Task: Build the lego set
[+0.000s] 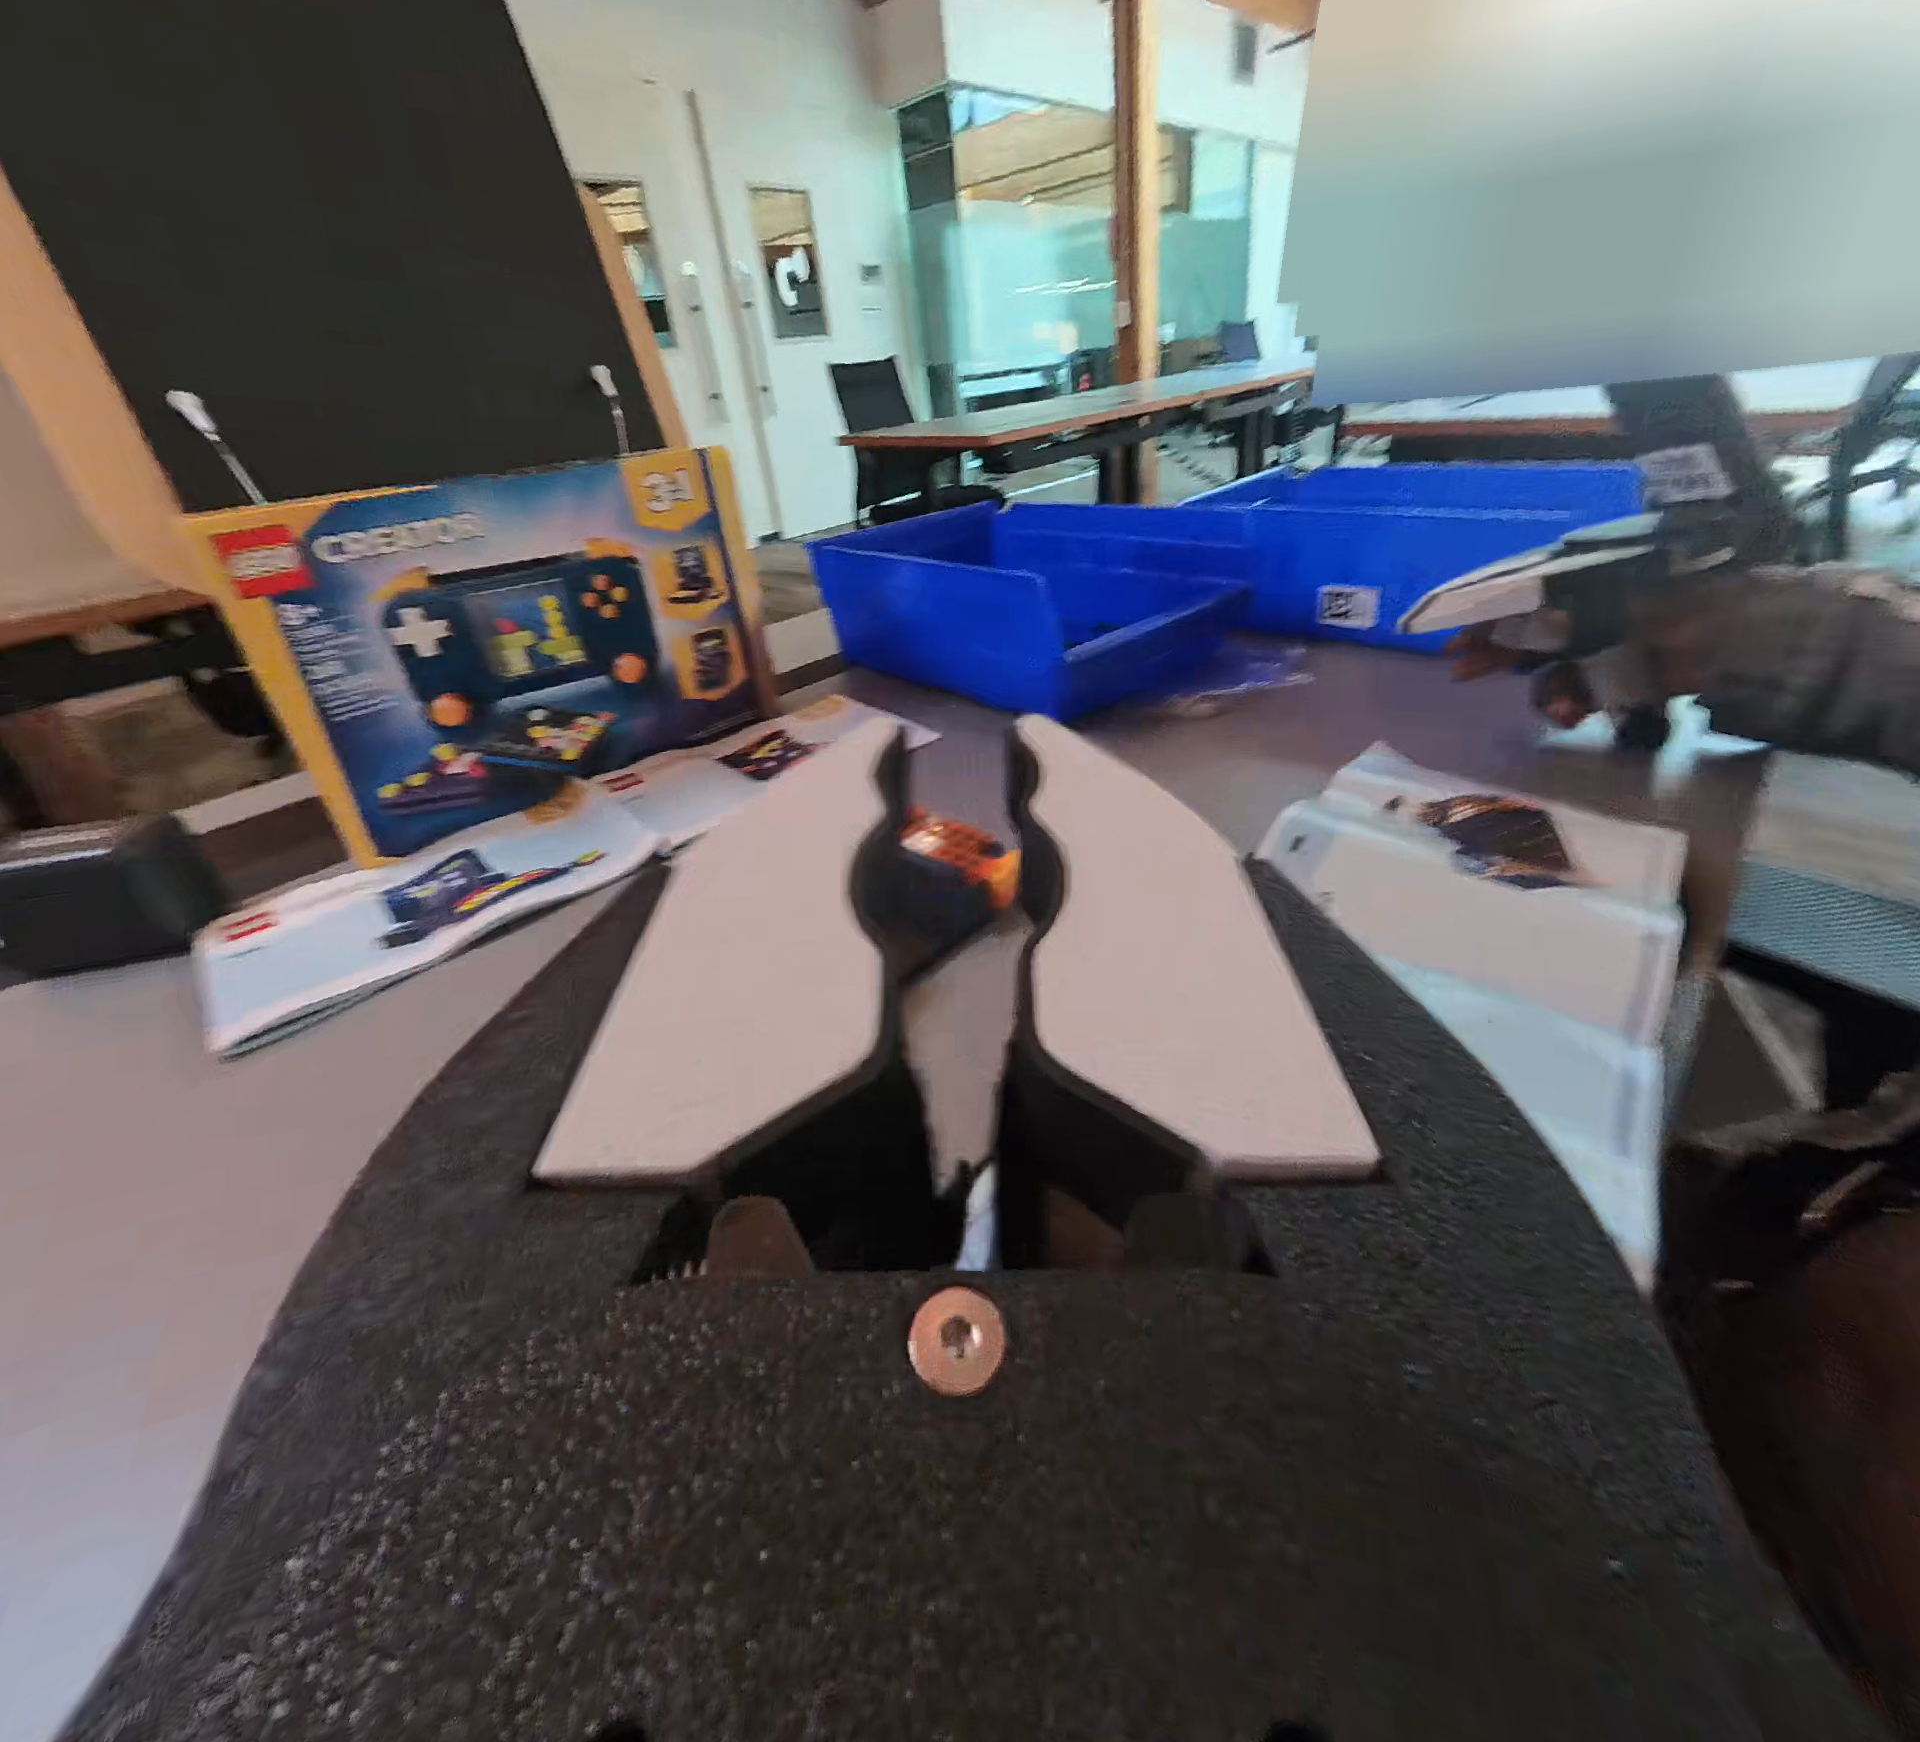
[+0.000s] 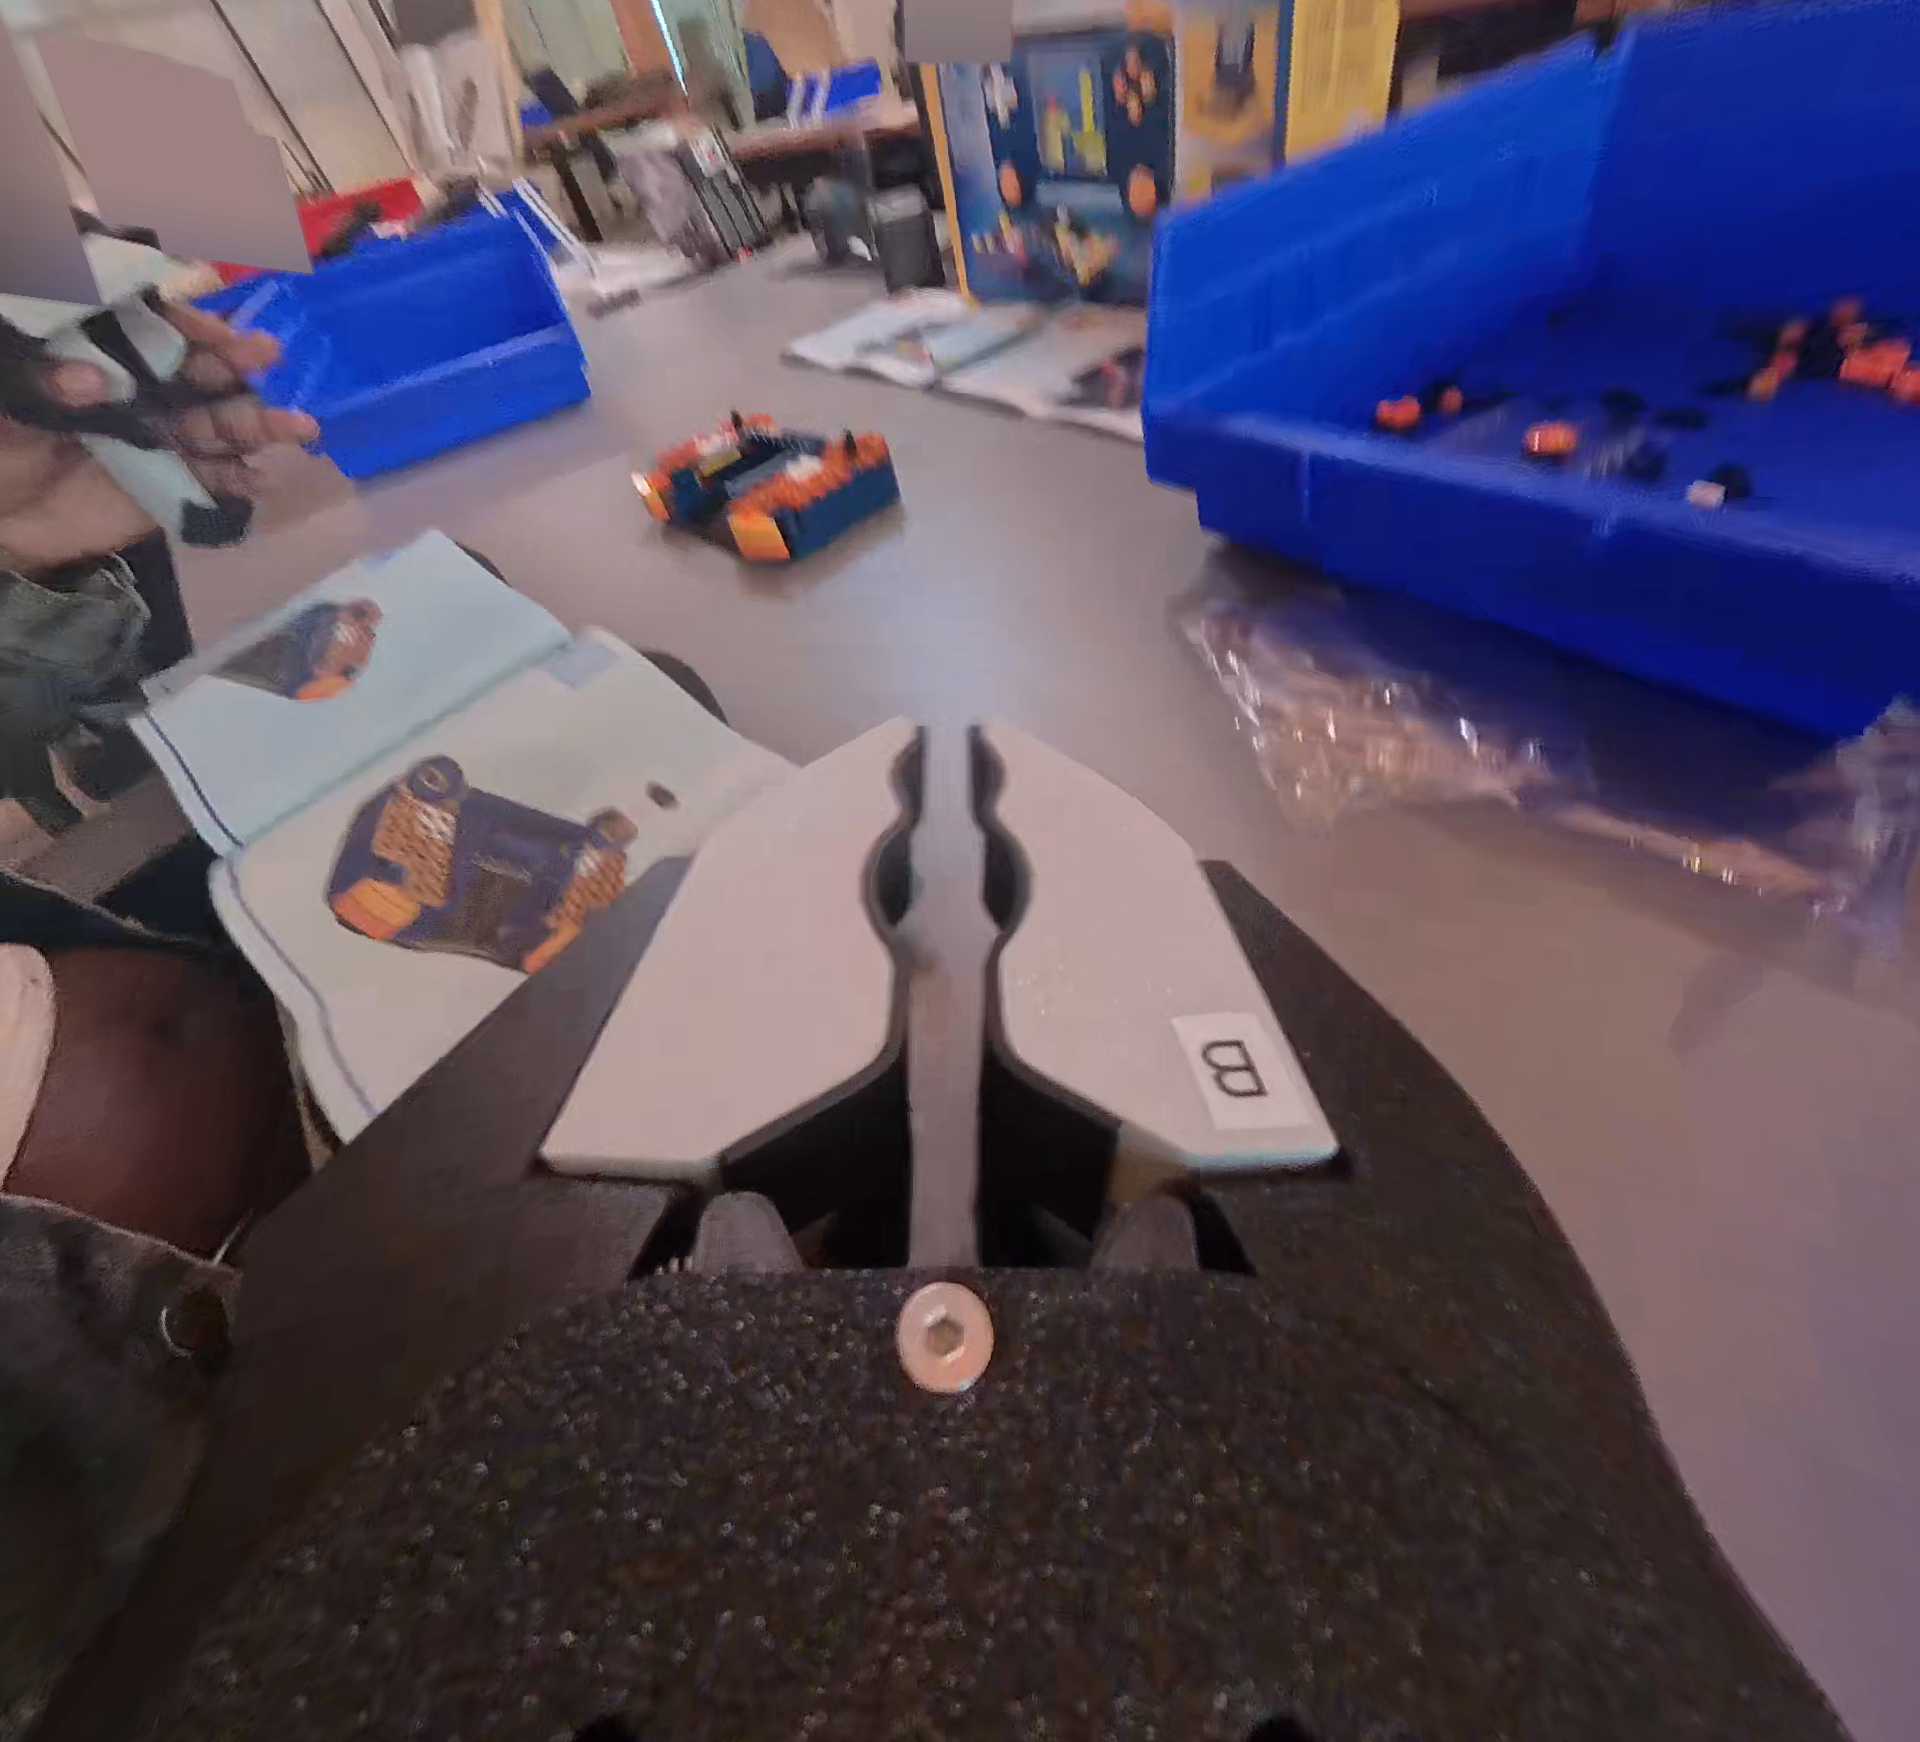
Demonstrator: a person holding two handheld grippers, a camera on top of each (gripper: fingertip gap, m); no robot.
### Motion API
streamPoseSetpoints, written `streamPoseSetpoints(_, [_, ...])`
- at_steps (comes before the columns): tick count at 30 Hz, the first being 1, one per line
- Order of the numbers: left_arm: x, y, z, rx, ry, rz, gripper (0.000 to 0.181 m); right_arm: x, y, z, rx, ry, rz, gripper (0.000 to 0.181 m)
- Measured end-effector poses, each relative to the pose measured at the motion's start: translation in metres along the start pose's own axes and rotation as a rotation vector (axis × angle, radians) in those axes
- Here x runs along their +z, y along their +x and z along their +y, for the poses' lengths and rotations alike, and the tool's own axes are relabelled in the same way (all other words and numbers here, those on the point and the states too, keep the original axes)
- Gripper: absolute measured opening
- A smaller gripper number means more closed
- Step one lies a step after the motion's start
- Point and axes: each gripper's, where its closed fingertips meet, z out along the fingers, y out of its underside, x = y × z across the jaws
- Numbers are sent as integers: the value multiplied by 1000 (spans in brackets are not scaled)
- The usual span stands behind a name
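Observation:
The partly built lego model point(image 2: 769, 487), dark blue with orange corners, sits on the grey table point(image 2: 1039, 612) with no gripper around it. In the left wrist view I see it through the gap between my fingers point(image 1: 951, 866), lying beyond them. My left gripper point(image 1: 956, 736) has its fingers a small way apart with nothing pressed between them; it also shows at the left edge of the right wrist view point(image 2: 197, 487), away from the model. My right gripper point(image 2: 945, 736) is nearly closed, with a narrow slit between the fingers and only bare table showing through it.
The lego box point(image 1: 488, 632) stands at the back left with booklets point(image 1: 416, 903) in front of it. An open instruction booklet point(image 2: 416, 757) lies near me. A blue bin point(image 2: 1455, 539) holds loose pieces point(image 2: 1548, 440). A smaller blue bin point(image 2: 447, 352) and a crumpled clear bag point(image 2: 1455, 736) are also here. Left tips to right tips: about 35 cm. About 20 cm separates my left fingertips from the partly built lego model point(image 2: 769, 487).

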Motion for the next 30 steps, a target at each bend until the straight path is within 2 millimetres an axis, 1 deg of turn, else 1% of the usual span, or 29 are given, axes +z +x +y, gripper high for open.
streamPoseSetpoints(1, [1, -5, 2, 28, -8, -31, 48, 2, 3, 5, 39, -29, 0, 21])
streamPoseSetpoints(2, [3, -10, 3, 39, -12, -59, 78, 4, 5, 6, 75, -37, -15, 43])
streamPoseSetpoints(3, [6, -14, 4, 37, -19, -76, 101, 6, 6, 5, 103, -38, -23, 60])
streamPoseSetpoints(4, [8, -18, 4, 25, -24, -87, 118, 8, 9, 5, 117, -40, -15, 60])
streamPoseSetpoints(5, [11, -23, 3, 9, -21, -93, 137, 9, 14, 8, 122, -64, 13, 65])
streamPoseSetpoints(6, [12, -27, 3, -4, -23, -94, 146, 12, 18, 15, 106, -116, 40, 79])
streamPoseSetpoints(7, [13, -31, 2, -17, -28, -89, 146, 14, 21, 23, 80, -186, 65, 96])
streamPoseSetpoints(8, [12, -35, 1, -30, -26, -86, 146, 17, 22, 32, 57, -258, 72, 108])
streamPoseSetpoints(10, [9, -46, -2, -56, -14, -107, 146, 24, 16, 42, 5, -341, 49, 113])
streamPoseSetpoints(11, [6, -53, -5, -66, 5, -128, 146, 27, 16, 40, -39, -333, 56, 107])
streamPoseSetpoints(12, [3, -59, -7, -79, 31, -142, 146, 29, 17, 32, -88, -283, 67, 98])
streamPoseSetpoints(13, [1, -63, -10, -100, 56, -150, 144, 28, 17, 21, -123, -212, 72, 82])
streamPoseSetpoints(14, [-1, -67, -11, -122, 74, -155, 139, 26, 18, 10, -138, -133, 80, 56])
streamPoseSetpoints(15, [-2, -70, -10, -131, 87, -156, 122, 21, 25, -1, -134, -56, 112, 18])
streamPoseSetpoints(16, [-4, -70, -8, -109, 83, -143, 75, 16, 34, -10, -122, 15, 164, 0])
streamPoseSetpoints(17, [-6, -67, -3, -79, 54, -110, 1, 12, 42, -17, -121, 63, 202, 0])
streamPoseSetpoints(18, [-5, -69, 1, -78, 36, -108, 0, 10, 48, -21, -131, 83, 226, 0])
streamPoseSetpoints(19, [-4, -76, 6, -76, 6, -137, 0, 10, 51, -23, -145, 77, 243, 0])
streamPoseSetpoints(21, [2, -89, 19, -42, -55, -181, 0, 18, 54, -27, -183, 25, 256, 0])
streamPoseSetpoints(23, [12, -98, 33, -39, -88, -186, 0, 30, 56, -39, -216, -13, 257, 17])
streamPoseSetpoints(25, [26, -101, 51, -65, -123, -151, 2, 48, 58, -54, -237, -43, 222, 34])
streamPoseSetpoints(26, [34, -101, 61, -73, -151, -128, 3, 58, 63, -61, -236, -67, 218, 41])
streamPoseSetpoints(27, [40, -102, 71, -67, -176, -115, 4, 68, 70, -65, -232, -98, 218, 42])
streamPoseSetpoints(28, [46, -103, 80, -53, -194, -113, 6, 79, 77, -66, -224, -136, 206, 45])
streamPoseSetpoints(30, [51, -102, 90, -40, -236, -112, 7, 101, 85, -56, -183, -253, 143, 58])
